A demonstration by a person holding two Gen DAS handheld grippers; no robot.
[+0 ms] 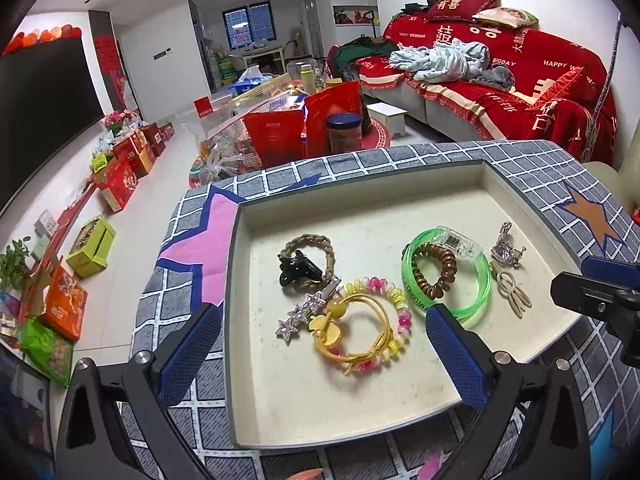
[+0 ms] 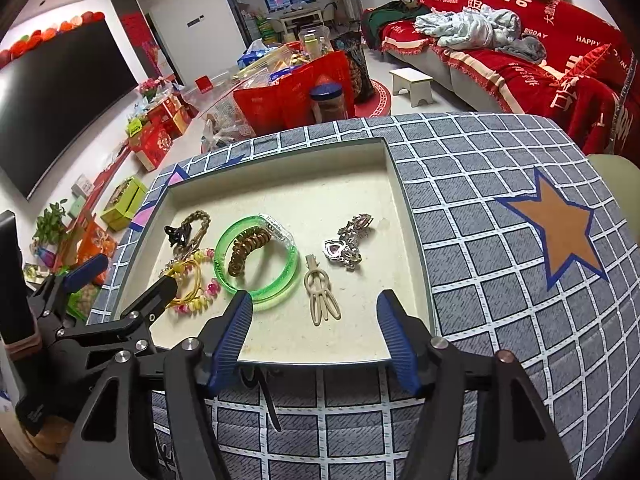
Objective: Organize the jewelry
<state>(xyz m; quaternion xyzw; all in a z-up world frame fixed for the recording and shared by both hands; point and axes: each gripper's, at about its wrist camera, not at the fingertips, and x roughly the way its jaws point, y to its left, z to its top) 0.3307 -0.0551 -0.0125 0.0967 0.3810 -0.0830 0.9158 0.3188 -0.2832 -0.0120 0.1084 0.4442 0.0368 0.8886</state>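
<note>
A cream tray (image 1: pixel 360 412) (image 2: pixel 304 168) sits on a grey checked cloth and holds the jewelry. Inside lie a green bangle (image 1: pixel 480 300) (image 2: pixel 294 270) around a brown coil tie (image 1: pixel 434 268) (image 2: pixel 246 250), a yellow cord bracelet (image 1: pixel 356 336) (image 2: pixel 190 284) over a pink and yellow spiral tie, a star clip (image 1: pixel 298 316), a black claw clip (image 1: pixel 298 268) (image 2: pixel 174 234) on a braided band, a beige clip (image 1: pixel 514 294) (image 2: pixel 322 294) and a silver brooch (image 1: pixel 506 248) (image 2: pixel 348 242). My left gripper (image 1: pixel 324 332) stands wide open over the bracelets, holding nothing. My right gripper (image 2: pixel 314 312) is open around the beige clip without pressing it.
The checked cloth (image 2: pixel 500 248) with an orange star (image 2: pixel 564 236) covers the table to the right of the tray. Beyond the far edge stand a cluttered coffee table with red bags (image 1: pixel 296 128), a red-covered sofa (image 1: pixel 520 92) and a white stool (image 2: pixel 412 82).
</note>
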